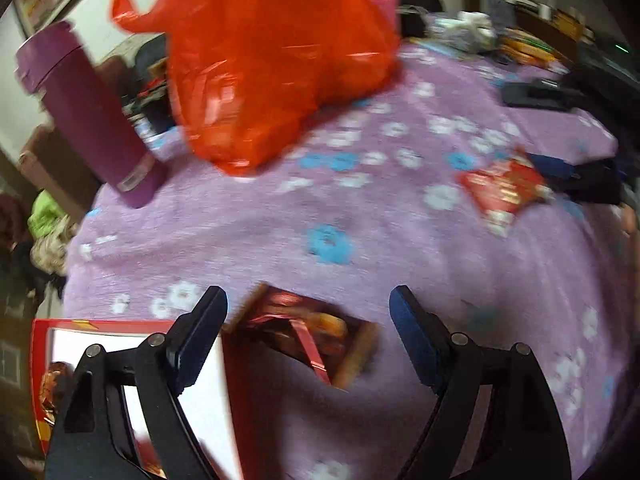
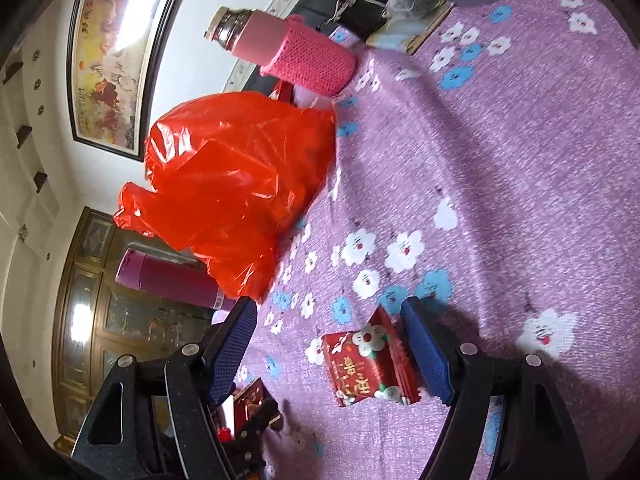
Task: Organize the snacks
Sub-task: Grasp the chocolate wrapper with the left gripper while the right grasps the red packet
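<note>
A brown-and-red snack packet [image 1: 308,332] lies on the purple flowered cloth [image 1: 400,240], low between the fingers of my left gripper [image 1: 309,294]. That gripper is open and its pads stand clear of the packet. Just left of it sits a red box [image 1: 100,326] with a white inside. A red snack packet [image 2: 368,360] with white flowers lies flat between the fingers of my right gripper [image 2: 328,308], close to the right-hand pad. The right gripper is open too. The same red packet [image 1: 504,188] shows at the right of the left wrist view.
An orange-red plastic bag [image 2: 240,192] stands on the cloth behind the packets. A purple flask [image 1: 84,112] stands beside it and a pink flask [image 2: 296,52] in a knitted sleeve behind it. Small clutter [image 2: 416,4] and a dark remote-like thing [image 1: 536,96] lie at the far end.
</note>
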Action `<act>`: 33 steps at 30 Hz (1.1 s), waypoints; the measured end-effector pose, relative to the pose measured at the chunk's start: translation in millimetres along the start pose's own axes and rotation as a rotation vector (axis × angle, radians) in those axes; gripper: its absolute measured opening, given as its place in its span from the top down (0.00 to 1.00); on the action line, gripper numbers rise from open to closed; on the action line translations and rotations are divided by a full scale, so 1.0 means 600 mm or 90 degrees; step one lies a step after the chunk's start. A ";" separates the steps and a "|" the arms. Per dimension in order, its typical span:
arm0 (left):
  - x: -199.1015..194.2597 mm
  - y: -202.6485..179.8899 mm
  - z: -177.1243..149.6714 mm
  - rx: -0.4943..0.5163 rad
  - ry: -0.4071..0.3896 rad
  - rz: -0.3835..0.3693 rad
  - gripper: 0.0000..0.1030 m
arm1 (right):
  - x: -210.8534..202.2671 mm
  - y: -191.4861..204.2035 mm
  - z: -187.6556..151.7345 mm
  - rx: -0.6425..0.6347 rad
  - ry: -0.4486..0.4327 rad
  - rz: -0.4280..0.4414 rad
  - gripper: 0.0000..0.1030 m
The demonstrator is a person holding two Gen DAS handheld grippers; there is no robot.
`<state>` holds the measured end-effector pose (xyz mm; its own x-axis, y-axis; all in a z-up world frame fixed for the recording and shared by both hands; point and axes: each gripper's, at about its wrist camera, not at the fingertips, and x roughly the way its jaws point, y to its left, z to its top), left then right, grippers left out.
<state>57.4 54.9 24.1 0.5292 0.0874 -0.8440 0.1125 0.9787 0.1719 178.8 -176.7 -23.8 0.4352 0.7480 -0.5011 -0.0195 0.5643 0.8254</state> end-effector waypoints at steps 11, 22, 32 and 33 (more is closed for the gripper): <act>-0.099 -0.094 -0.079 0.113 -0.032 -0.164 0.19 | 0.008 0.046 -0.021 -0.028 0.198 0.137 0.27; -0.098 0.000 -0.056 0.042 -0.014 -0.012 0.19 | 0.032 0.126 -0.079 -0.310 0.112 -0.172 0.27; -0.060 0.002 -0.064 -0.033 0.040 -0.007 0.19 | 0.085 0.141 -0.135 -0.456 0.136 -0.250 0.34; -0.058 0.000 -0.061 -0.036 0.040 -0.006 0.19 | 0.094 0.137 -0.139 -0.459 0.148 -0.263 0.34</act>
<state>7.9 58.5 35.0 0.4743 0.0877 -0.8760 0.0693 0.9882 0.1365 126.8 -59.2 -5.9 0.3394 0.4426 -0.8300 -0.5016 0.8316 0.2384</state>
